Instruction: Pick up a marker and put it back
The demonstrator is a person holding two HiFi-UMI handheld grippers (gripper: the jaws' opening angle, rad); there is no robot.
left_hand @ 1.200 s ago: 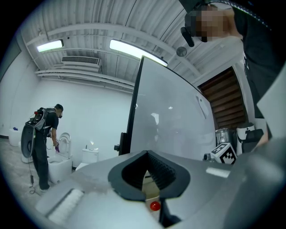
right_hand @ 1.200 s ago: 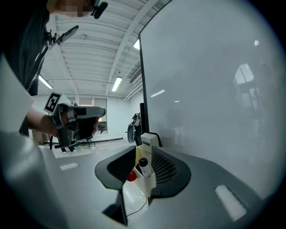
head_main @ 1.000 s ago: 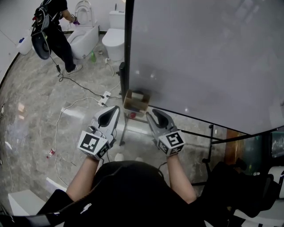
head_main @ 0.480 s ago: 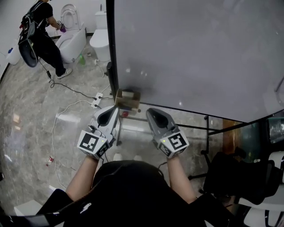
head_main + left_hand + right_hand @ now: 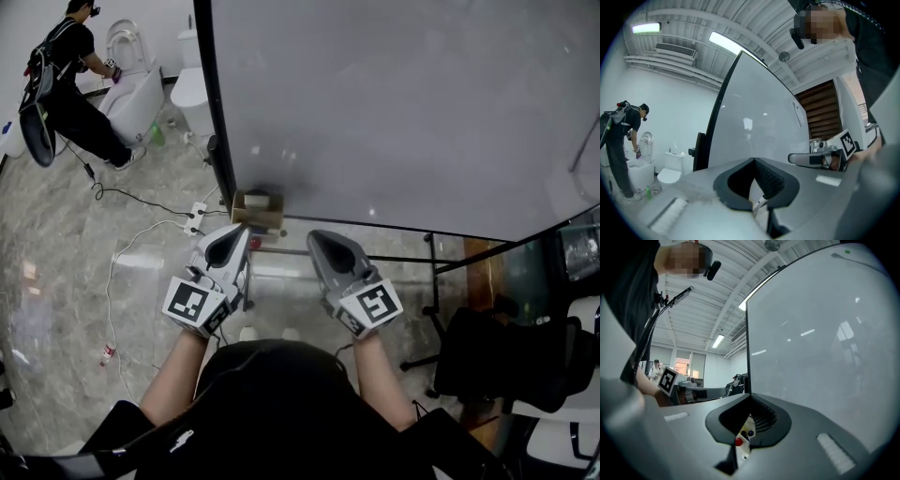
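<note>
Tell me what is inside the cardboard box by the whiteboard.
A white object and red and black marker ends show in the cardboard box; its walls hide the rest.

The right gripper (image 5: 315,240) has just closed its fingers, and nothing is seen between them. Before, its tip was just beside the box (image 5: 258,209). Now the box lies apart from it at 10 o'clock, close above the left gripper (image 5: 238,232). In the head view the whiteboard (image 5: 394,103) and the person (image 5: 64,89) have slid toward 9 o'clock.
</note>
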